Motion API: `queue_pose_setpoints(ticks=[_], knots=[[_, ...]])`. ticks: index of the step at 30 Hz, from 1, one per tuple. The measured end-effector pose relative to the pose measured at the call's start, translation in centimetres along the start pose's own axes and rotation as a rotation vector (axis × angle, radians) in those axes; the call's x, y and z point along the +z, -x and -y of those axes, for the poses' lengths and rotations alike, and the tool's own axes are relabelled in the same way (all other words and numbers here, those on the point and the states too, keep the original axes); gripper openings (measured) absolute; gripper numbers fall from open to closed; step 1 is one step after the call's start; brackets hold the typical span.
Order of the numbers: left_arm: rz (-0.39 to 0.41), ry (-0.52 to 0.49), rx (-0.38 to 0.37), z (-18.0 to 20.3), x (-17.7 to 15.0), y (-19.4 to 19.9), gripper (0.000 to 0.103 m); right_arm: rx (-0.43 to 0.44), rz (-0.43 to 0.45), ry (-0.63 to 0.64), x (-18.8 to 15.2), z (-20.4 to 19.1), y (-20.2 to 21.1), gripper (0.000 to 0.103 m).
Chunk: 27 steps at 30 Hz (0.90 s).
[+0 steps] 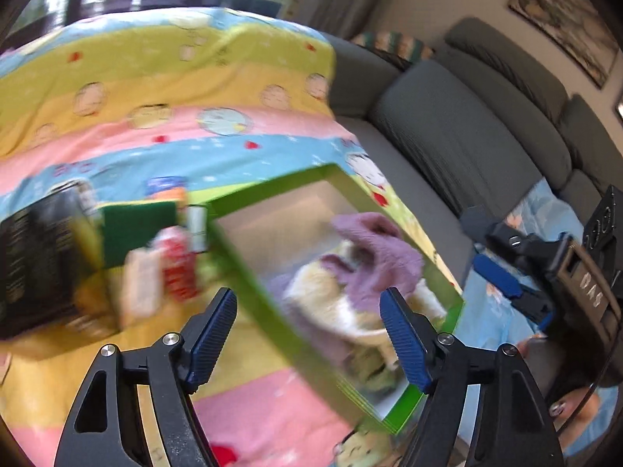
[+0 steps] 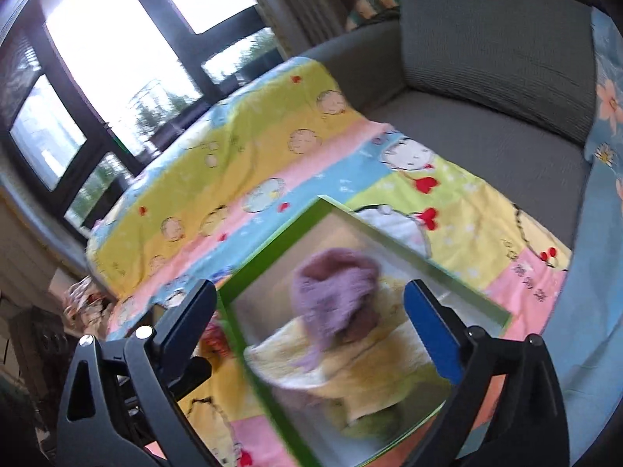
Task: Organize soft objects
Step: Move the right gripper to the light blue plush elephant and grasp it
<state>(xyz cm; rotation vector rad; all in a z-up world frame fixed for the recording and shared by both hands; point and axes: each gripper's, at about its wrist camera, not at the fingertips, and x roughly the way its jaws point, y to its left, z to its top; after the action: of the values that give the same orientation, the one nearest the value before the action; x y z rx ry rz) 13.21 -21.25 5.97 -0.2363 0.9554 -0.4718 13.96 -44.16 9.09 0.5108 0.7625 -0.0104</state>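
Both grippers stand wide apart with nothing between the pads. Directly ahead of and below the left gripper (image 1: 309, 334) lies the green box (image 1: 249, 268), its near long wall running diagonally from ahead-left toward its right finger; the soft things sit inside, just beyond that wall. From the right gripper (image 2: 311, 334) the same box fills the space straight ahead between the fingers, with the purple knitted piece (image 2: 335, 292) on top of the pale yellow cloth (image 2: 350, 366) under it, both blurred. The right gripper looks squarely down into the box, while the left one comes at it across the wall, so the right seems better placed to press or tidy what is inside. To the left of the left gripper, beyond the box, stand a red-and-white packet (image 1: 177, 268), a dark box (image 1: 39, 257) and a green pad (image 1: 136, 229): hard-looking things, probably not for sorting. All rest on the colourful cartoon quilt (image 1: 155, 78), with the grey sofa (image 1: 467, 136) farther off to the right.
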Motion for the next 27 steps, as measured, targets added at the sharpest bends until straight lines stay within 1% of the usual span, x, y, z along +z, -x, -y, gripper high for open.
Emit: queue_pose_setpoints(ticks=[4, 6, 7, 9, 10, 14, 17, 18, 21, 24, 25, 27], knots=[[0.078, 0.104, 0.117, -4.7, -2.2, 3.9, 0.077, 0.079, -0.035, 0.058, -1.3, -3.8, 0.0, 0.098], [0.115, 0.197, 0.190, -8.2, -4.1, 5.9, 0.077, 0.125, -0.069, 0.102, -2.3, -6.3, -0.7, 0.098], [0.124, 0.231, 0.211, -9.4, -4.9, 6.4, 0.077, 0.146, -0.085, 0.124, -2.8, -7.6, -1.1, 0.098], [0.148, 0.344, 0.266, -13.1, -7.0, 7.9, 0.077, 0.198, -0.134, 0.181, -4.3, -10.8, -2.3, 0.098], [0.160, 0.418, 0.294, -15.5, -8.4, 8.8, 0.077, 0.217, -0.162, 0.217, -5.1, -12.5, -3.0, 0.098], [0.210, 0.620, 0.361, -21.6, -12.4, 11.7, 0.076, 0.275, -0.245, 0.363, -8.2, -19.2, -5.5, 0.097], [0.255, 0.734, 0.421, -24.9, -14.9, 13.6, 0.076, 0.329, -0.330, 0.478, -10.8, -25.2, -8.0, 0.095], [0.269, 0.770, 0.436, -25.9, -15.6, 14.1, 0.076, 0.341, -0.356, 0.510, -11.6, -26.9, -8.8, 0.091], [0.283, 0.828, 0.443, -27.7, -16.9, 14.8, 0.076, 0.382, -0.441, 0.602, -14.0, -32.1, -11.5, 0.080], [0.288, 0.869, 0.452, -28.8, -17.7, 15.1, 0.074, 0.380, -0.508, 0.683, -16.3, -36.5, -14.3, 0.079], [0.291, 0.883, 0.454, -29.1, -18.0, 15.2, 0.072, 0.367, -0.527, 0.702, -16.8, -37.4, -15.0, 0.079], [0.291, 0.895, 0.448, -29.6, -18.4, 15.3, 0.072, 0.336, -0.559, 0.752, -18.2, -39.7, -16.8, 0.079]])
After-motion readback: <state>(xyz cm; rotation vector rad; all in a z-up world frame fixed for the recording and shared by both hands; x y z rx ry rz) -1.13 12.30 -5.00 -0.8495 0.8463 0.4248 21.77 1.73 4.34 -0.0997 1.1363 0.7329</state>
